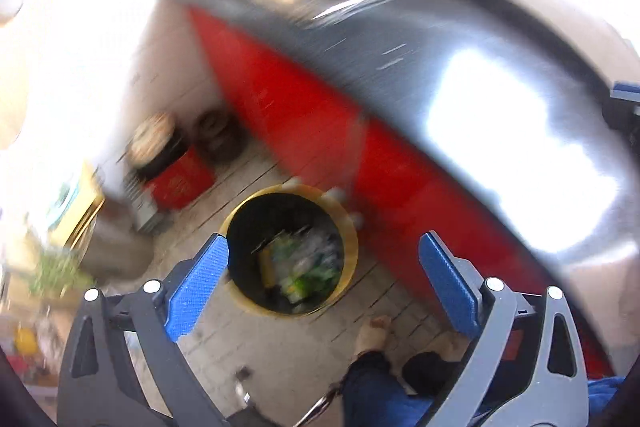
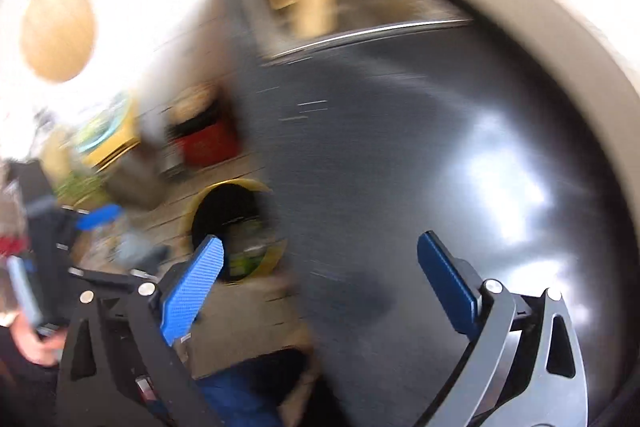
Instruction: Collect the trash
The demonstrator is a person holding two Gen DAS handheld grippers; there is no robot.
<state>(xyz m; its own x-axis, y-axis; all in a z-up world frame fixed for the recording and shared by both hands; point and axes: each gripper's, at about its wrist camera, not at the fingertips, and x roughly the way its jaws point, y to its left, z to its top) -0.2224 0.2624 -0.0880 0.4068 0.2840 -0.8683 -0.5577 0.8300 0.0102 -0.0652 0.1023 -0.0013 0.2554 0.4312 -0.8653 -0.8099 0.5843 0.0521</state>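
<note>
Both views are smeared by motion. A round yellow trash bin (image 1: 352,247) with a black liner stands on the floor below the counter, holding a heap of green and clear wrappers (image 1: 304,263). My left gripper (image 1: 324,259) hangs high above the bin, open, nothing between its blue pads. In the right wrist view the same bin (image 2: 196,207) shows at lower left, half hidden by the counter edge. My right gripper (image 2: 320,259) is open and empty over the dark countertop (image 2: 400,147). The left gripper (image 2: 96,217) appears at the far left of that view, held by a hand (image 2: 28,343).
A dark countertop (image 1: 400,39) with a red cabinet front (image 1: 304,115) runs diagonally beside the bin. A sink (image 2: 360,7) with a wooden block lies at its far end. A red crate (image 1: 180,183), a yellow stool (image 1: 84,203) and the person's bare feet (image 1: 374,333) are on the floor.
</note>
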